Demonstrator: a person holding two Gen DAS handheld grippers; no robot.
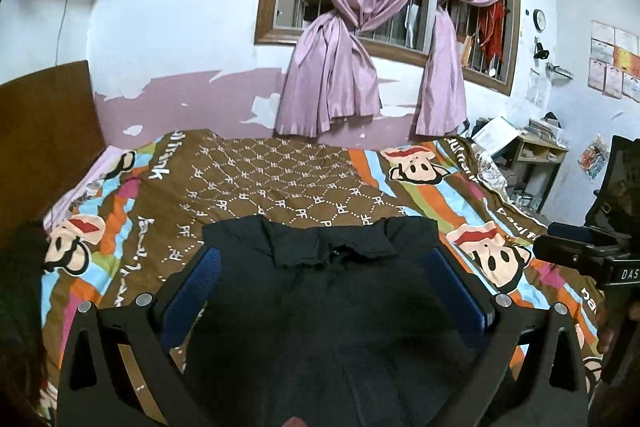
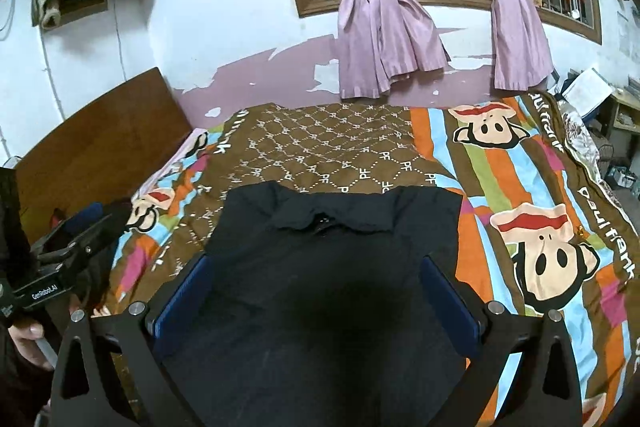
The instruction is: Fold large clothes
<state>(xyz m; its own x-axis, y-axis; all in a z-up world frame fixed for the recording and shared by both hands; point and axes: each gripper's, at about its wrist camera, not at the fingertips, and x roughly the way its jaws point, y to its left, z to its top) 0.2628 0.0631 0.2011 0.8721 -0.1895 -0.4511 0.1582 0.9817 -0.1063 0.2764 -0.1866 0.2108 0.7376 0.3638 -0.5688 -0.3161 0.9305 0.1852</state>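
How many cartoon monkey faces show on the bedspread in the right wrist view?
4. One far right near the curtains, one large at right, one left of the black shirt, one partly seen far left. The shirt may hide more.

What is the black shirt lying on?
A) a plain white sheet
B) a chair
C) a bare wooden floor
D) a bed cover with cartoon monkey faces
D: the black shirt lies spread, collar away from the cameras, on a colourful striped bed cover printed with cartoon monkey faces.
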